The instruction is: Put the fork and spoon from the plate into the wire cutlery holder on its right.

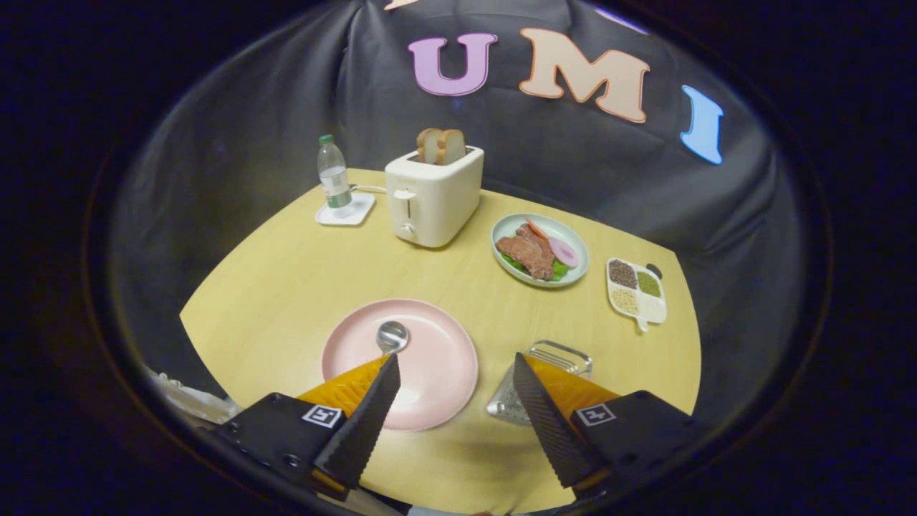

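A: What's the setting?

B: A round, pale wood worktop [301, 279] with black cloth hung behind it.

A: And the tongs?

B: The tongs [456, 370] hang above the near edge, spread wide and grasping nothing. Each finger is black and ribbed, with orange behind it.

A: What's closest to them?

B: A pink plate [437, 358] lies just ahead, partly under the left finger [365, 419]. The spoon [392, 335] is on it; its bowl shows just beyond that fingertip, and the handle is hidden by the finger. I can't make out a fork.

A: The holder?

B: The wire holder [555, 357] stands just right of the plate, beside it but not touching as far as I can tell. The right finger [548, 423] covers much of it, so I can't tell what's inside.

A: Farther out?

B: Beyond the plate, a white toaster [432, 197] with two bread slices [441, 145] poking up. Left of it, a bottle [333, 173] with a green cap on a white coaster [347, 211]. Right of the toaster, a pale green dish [580, 251] of meat, greens and a pink slice. Farther right, near the edge, a white tray [652, 309] with compartments of grains.
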Action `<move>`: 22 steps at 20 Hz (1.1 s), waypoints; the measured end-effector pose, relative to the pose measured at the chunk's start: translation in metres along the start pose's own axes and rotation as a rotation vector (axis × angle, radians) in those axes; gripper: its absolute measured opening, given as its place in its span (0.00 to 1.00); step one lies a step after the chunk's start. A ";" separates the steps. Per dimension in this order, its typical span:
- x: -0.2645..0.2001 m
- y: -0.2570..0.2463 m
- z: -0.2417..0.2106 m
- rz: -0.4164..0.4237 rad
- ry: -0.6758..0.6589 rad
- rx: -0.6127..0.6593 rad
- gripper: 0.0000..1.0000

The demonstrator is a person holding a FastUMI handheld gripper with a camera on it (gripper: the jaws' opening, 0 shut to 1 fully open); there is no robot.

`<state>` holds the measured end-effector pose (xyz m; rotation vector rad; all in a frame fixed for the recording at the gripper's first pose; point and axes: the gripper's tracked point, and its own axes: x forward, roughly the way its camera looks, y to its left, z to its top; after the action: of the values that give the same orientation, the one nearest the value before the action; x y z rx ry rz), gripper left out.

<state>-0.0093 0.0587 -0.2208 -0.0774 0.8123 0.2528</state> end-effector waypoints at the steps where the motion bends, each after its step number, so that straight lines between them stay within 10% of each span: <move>1: 0.004 0.005 -0.005 0.001 0.005 -0.001 1.00; 22: 0.071 0.075 -0.097 0.044 0.230 -0.049 0.91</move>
<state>-0.0500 0.1285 -0.3373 -0.1369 1.0371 0.3096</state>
